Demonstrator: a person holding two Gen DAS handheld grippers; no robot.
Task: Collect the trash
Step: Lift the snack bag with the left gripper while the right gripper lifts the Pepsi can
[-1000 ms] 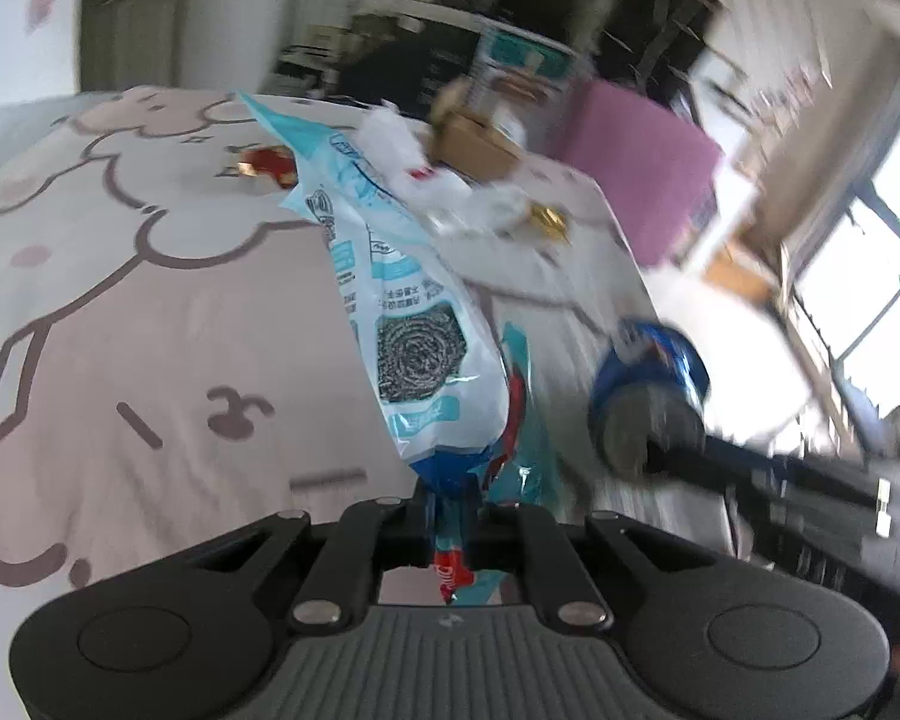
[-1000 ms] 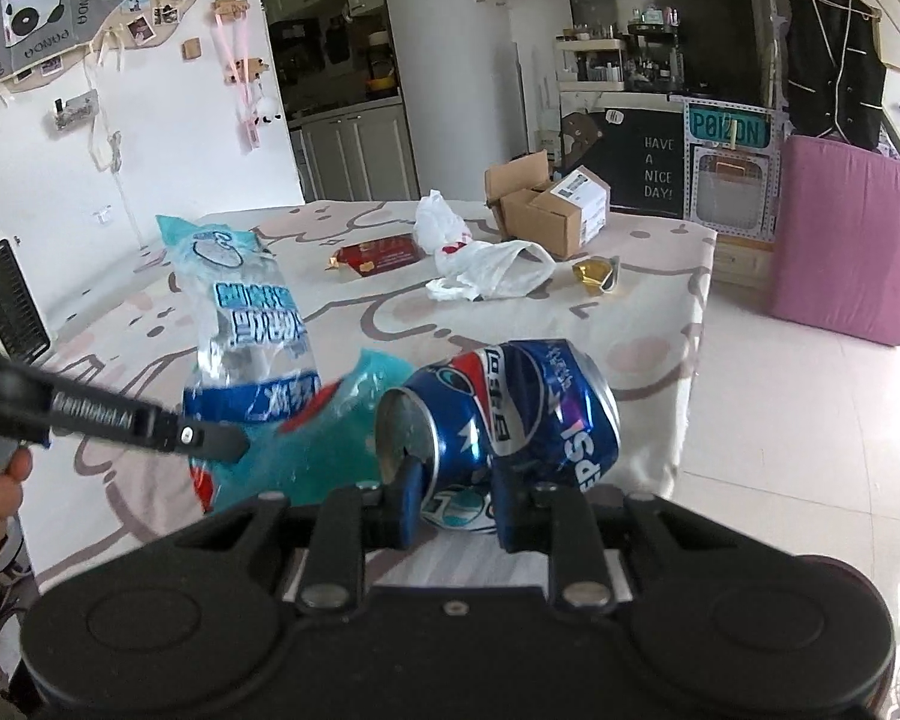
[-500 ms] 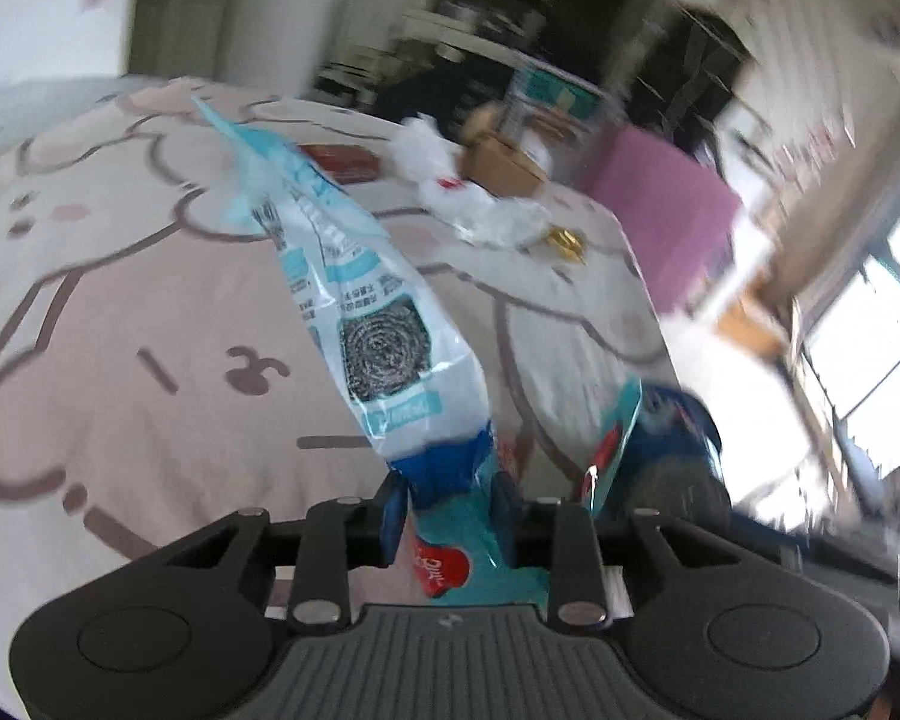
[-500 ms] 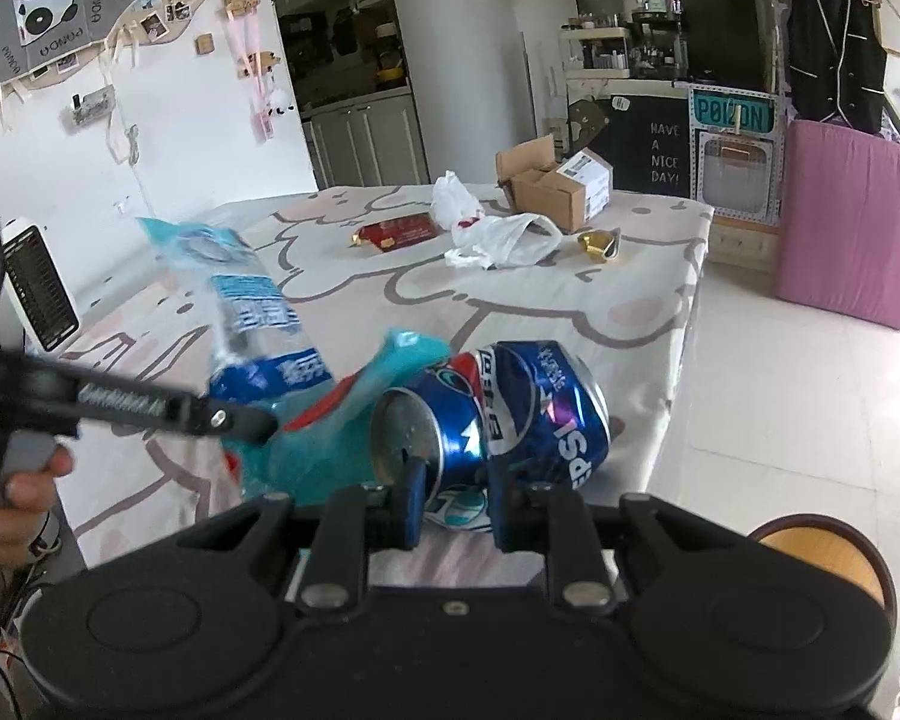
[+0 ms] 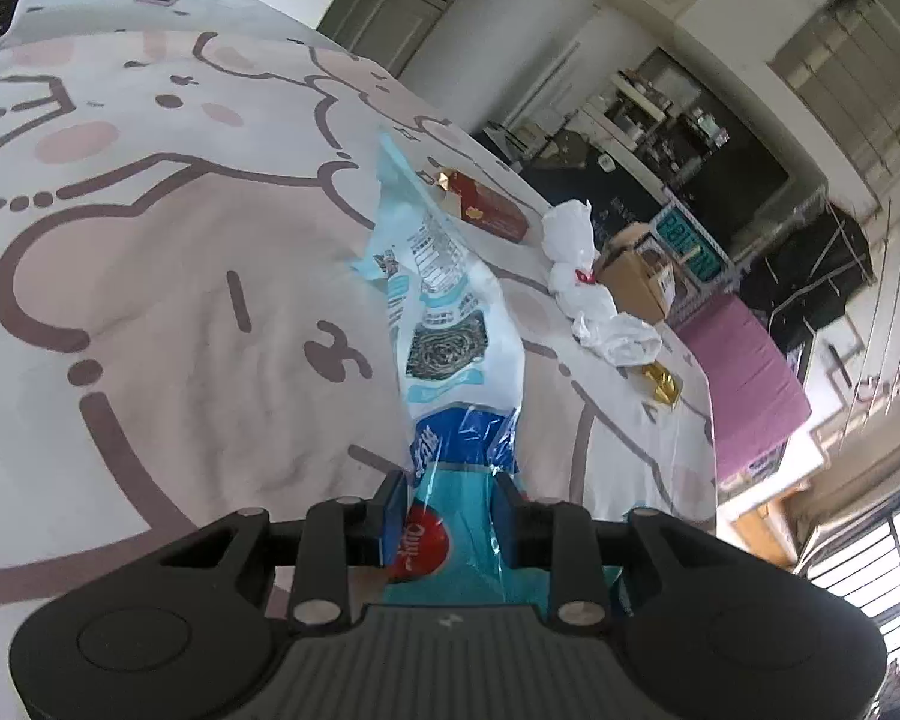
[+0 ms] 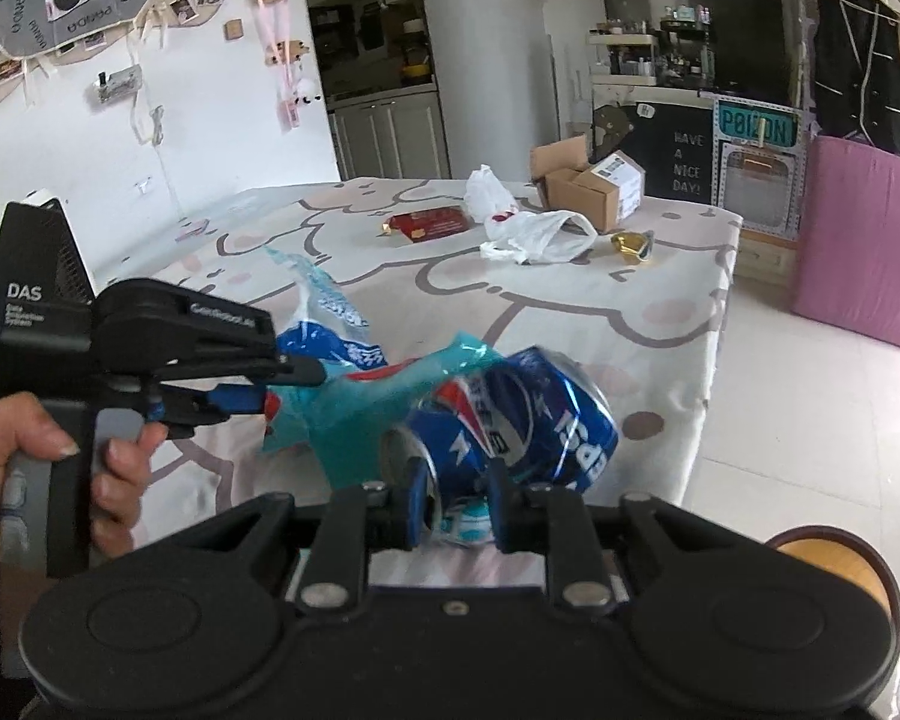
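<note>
My left gripper (image 5: 448, 516) is shut on plastic wrappers: a blue and white steel-wool bag (image 5: 444, 324) and a teal wrapper (image 5: 456, 546), held above the table's near edge. It also shows in the right wrist view (image 6: 282, 387), with the bag (image 6: 330, 336) and the teal wrapper (image 6: 384, 408) in it. My right gripper (image 6: 453, 507) is shut on a dented blue Pepsi can (image 6: 510, 420), held off the table's corner beside the wrappers.
On the cartoon-print tablecloth (image 6: 570, 300) lie a red packet (image 6: 432, 222), a white plastic bag (image 6: 528, 234), an open cardboard box (image 6: 594, 189) and a gold foil wrapper (image 6: 630, 246). A pink block (image 6: 864, 240) stands on the floor at right. An orange round rim (image 6: 834, 558) shows low right.
Both grippers have pulled back from the table with their loads. The left gripper has tilted and its wrappers now hang closer to the can.
</note>
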